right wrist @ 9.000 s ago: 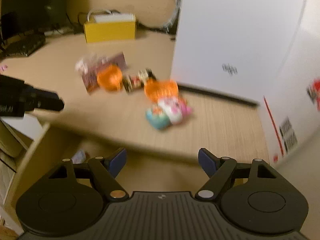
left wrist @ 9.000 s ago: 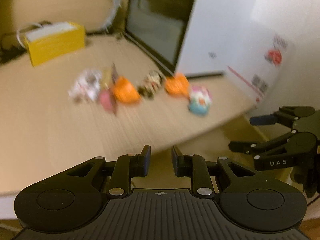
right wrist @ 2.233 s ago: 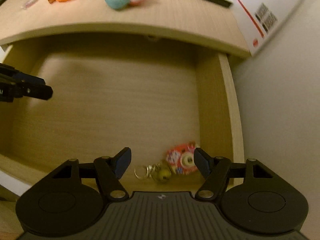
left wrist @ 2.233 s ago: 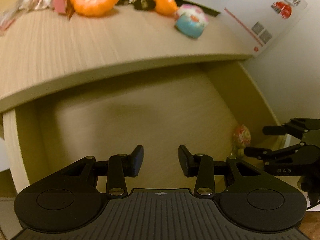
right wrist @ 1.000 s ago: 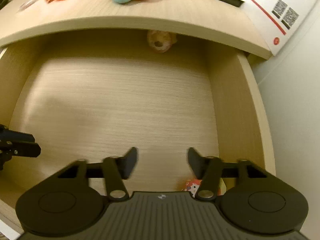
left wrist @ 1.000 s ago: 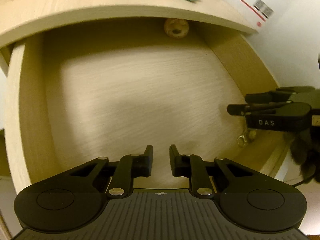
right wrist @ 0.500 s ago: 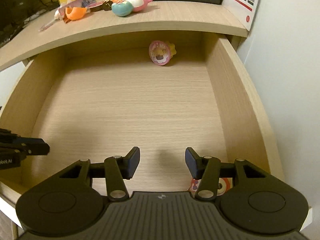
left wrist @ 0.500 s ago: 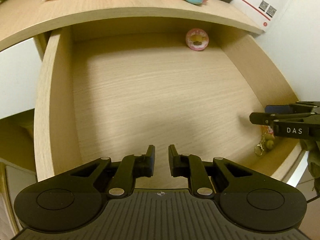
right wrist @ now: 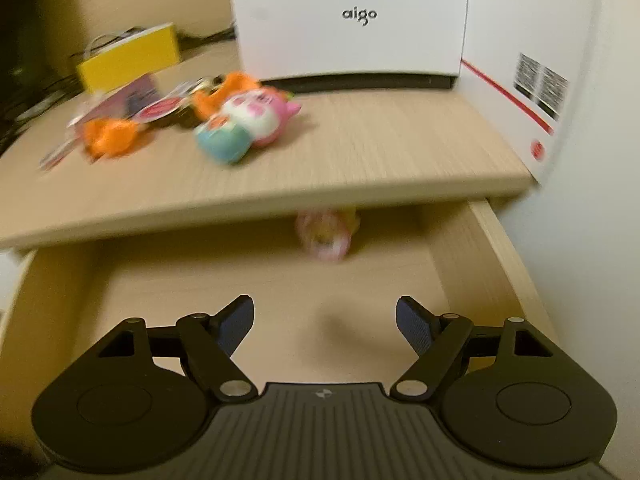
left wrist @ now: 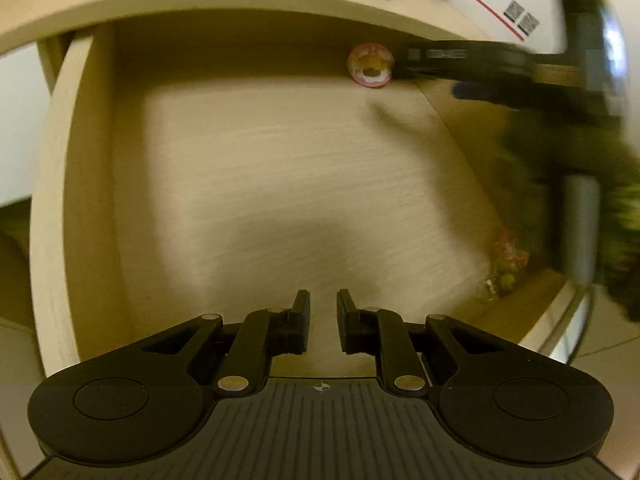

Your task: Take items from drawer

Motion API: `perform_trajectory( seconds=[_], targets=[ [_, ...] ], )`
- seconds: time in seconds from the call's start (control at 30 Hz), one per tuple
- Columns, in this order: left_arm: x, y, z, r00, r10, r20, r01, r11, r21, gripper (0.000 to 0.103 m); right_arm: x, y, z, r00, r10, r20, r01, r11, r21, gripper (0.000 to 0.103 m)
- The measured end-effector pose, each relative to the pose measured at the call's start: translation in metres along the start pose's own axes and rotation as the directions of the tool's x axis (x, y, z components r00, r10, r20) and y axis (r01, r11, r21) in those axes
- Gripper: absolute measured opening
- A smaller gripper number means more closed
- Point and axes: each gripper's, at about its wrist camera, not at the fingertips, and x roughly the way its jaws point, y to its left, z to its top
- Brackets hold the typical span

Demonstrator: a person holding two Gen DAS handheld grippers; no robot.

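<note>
1. Since half a second ago the right tool (right wrist: 325,322) has swung up and forward, so its camera now takes in the surface (right wrist: 360,152) above the drawer rather than looking down at the drawer floor; its jaws have just been opening and now stand wide apart with nothing between them.
2. From the left wrist view the right tool (left wrist: 424,66) shows as a blurred dark bar reaching across the far right corner of the drawer (left wrist: 52,200), its tip right beside the pink round toy (left wrist: 371,65).
3. That pink round toy (right wrist: 326,234) lies at the back of the drawer, partly tucked under the front edge of the surface.
4. A red-and-white keychain toy (left wrist: 507,254) lies in the near right corner of the drawer, against the right wall, well apart from the pink one.
5. Left tool (left wrist: 322,322) hangs over the near part of the drawer floor, jaws drawn almost together with only a narrow gap and nothing in it.
6. On the surface lie a teal, white and pink plush (right wrist: 244,126), orange toys (right wrist: 110,138) and some packets, all blurred; behind them stand a white box marked "aigo" (right wrist: 352,20) and a yellow box (right wrist: 128,58).
</note>
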Motion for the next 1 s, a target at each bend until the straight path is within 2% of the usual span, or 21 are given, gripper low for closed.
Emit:
perform_trajectory(
  seconds=[0.13,0.27,0.33,0.4,0.43,0.47,0.5,0.6,0.7,0.83,1.0],
  targets=[
    [-0.001,0.004,-0.001,0.998,-0.055,-0.001,0.055,0.998,-0.018,0.017,0.045,0.015,0.001,0.996,-0.068,0.059,0.071,0.996,-0.059,0.079],
    [0.002,0.011,0.001,0.992,-0.118,-0.031,0.117,0.992,-0.052,0.017,0.075,0.03,0.0,0.982,-0.147,0.12,0.167,0.97,-0.177,0.079],
    [0.004,0.014,0.001,0.99,-0.136,-0.04,0.134,0.989,-0.066,0.016,0.091,0.033,0.006,0.976,-0.18,0.124,0.201,0.961,-0.189,0.079],
    [0.003,0.014,0.001,0.99,-0.138,-0.037,0.136,0.988,-0.068,0.015,0.103,0.031,0.014,0.977,-0.181,0.116,0.199,0.965,-0.17,0.078],
    [0.003,0.013,0.0,0.99,-0.138,-0.037,0.136,0.989,-0.066,0.015,0.106,0.03,0.017,0.978,-0.174,0.113,0.191,0.968,-0.164,0.074],
    [0.003,0.013,0.0,0.99,-0.139,-0.039,0.136,0.988,-0.067,0.015,0.108,0.03,0.021,0.982,-0.158,0.101,0.174,0.971,-0.167,0.061],
    [0.003,0.014,0.0,0.989,-0.142,-0.042,0.139,0.987,-0.076,0.015,0.109,0.029,0.024,0.986,-0.142,0.081,0.155,0.973,-0.174,0.058],
    [0.007,0.02,0.002,0.984,-0.168,-0.065,0.16,0.98,-0.119,0.019,0.1,0.023,0.031,0.996,-0.093,-0.006,0.091,0.986,-0.143,0.056],
    [0.007,0.016,0.011,0.988,-0.129,-0.085,0.123,0.99,-0.07,0.02,0.082,0.015,0.036,0.993,-0.029,-0.115,0.017,0.995,-0.097,0.056],
    [-0.003,0.01,0.029,0.991,-0.122,-0.06,0.12,0.992,-0.041,0.02,0.05,0.009,0.036,0.964,0.102,-0.246,-0.112,0.993,-0.024,0.056],
    [-0.013,0.007,0.047,0.995,-0.097,-0.023,0.097,0.995,-0.004,0.02,0.026,0.019,0.022,0.904,0.214,-0.37,-0.228,0.974,0.005,0.056]
  ],
)
